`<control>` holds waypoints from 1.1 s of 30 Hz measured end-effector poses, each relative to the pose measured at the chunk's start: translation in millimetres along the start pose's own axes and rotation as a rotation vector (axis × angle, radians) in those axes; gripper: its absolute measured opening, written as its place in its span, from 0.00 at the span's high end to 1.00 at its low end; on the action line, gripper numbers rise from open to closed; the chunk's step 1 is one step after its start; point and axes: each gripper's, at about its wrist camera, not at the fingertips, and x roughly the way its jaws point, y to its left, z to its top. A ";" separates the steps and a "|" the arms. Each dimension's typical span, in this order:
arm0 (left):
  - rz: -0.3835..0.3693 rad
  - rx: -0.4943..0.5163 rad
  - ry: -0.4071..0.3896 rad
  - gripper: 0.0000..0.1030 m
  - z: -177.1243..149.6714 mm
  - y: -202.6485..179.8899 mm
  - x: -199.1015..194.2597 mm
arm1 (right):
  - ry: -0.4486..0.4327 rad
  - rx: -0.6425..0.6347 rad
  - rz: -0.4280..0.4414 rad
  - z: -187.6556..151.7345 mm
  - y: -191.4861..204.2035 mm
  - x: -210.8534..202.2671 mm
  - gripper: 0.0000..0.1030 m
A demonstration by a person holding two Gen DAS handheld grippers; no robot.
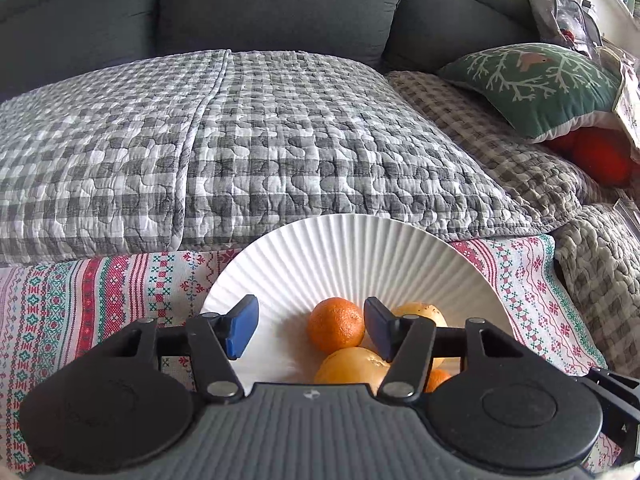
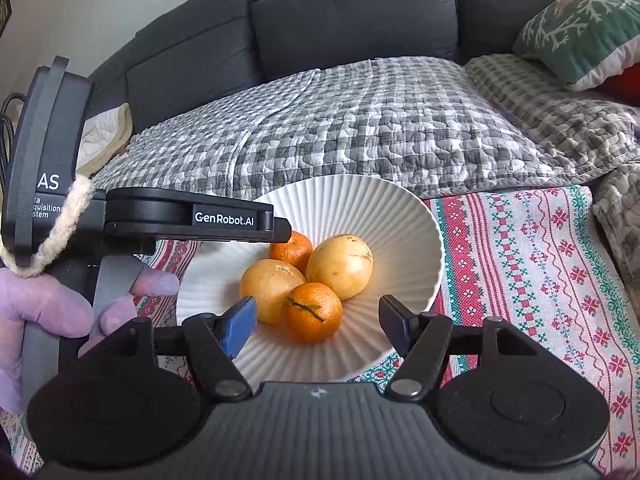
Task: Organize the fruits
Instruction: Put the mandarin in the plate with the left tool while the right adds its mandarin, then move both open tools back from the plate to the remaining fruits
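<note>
Both my claws, right (image 2: 318,322) and left (image 1: 310,328), stand wide and empty over the white ribbed ceramic bowl (image 2: 400,216) on the patterned table. The nearest small orange mandarin (image 2: 313,312) looks light, soft-skinned; I'd pinch its middle gently.

Soft, even daylight is filling both views; the white bowl (image 2: 400,216) is showing gentle shading, and fisheye distortion is bending and darkening the corners.

surface: patterned tablecloth (image 2: 520,260) | on it: white ribbed bowl (image 2: 400,208)
</note>
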 end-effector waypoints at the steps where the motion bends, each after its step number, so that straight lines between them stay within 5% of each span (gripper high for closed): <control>1: 0.002 0.007 -0.004 0.45 -0.6 0.4 -4.2 | 0.001 0.002 0.001 0.7 0.4 -1.9 0.31; 7: 0.024 0.036 -0.026 0.29 -6.7 1.9 -28.9 | 0.014 -0.018 -0.010 -0.1 5.1 -14.6 0.18; 14: 0.034 0.033 -0.036 0.22 -21.8 7.7 -61.9 | 0.048 -0.048 -0.045 -6.6 9.3 -33.4 0.09; 33: 0.075 0.049 -0.058 0.09 -86.8 13.4 -140.4 | 0.087 -0.059 -0.110 -35.8 19.0 -81.5 0.04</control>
